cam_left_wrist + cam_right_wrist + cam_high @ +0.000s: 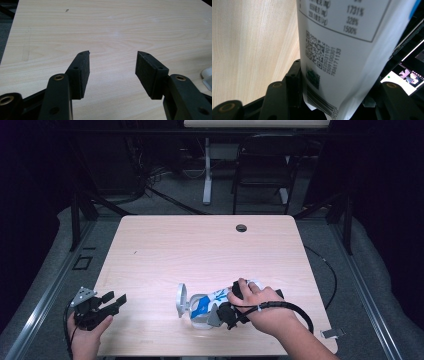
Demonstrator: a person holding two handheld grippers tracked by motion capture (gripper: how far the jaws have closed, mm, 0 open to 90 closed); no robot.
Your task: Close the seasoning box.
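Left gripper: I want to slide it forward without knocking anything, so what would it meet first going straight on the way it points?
Probably nothing: ahead of the open left gripper lies bare table. The white pouch sits off to its right.

The white pouch (342,50) carries, in the right gripper view, a ruled table with the figures 1731%, 328% and 1500% in a column. Below it sit a QR code (314,48) and two digit rows beside it, too blurred to read surely, then a barcode (320,102) near the pouch's bottom edge.
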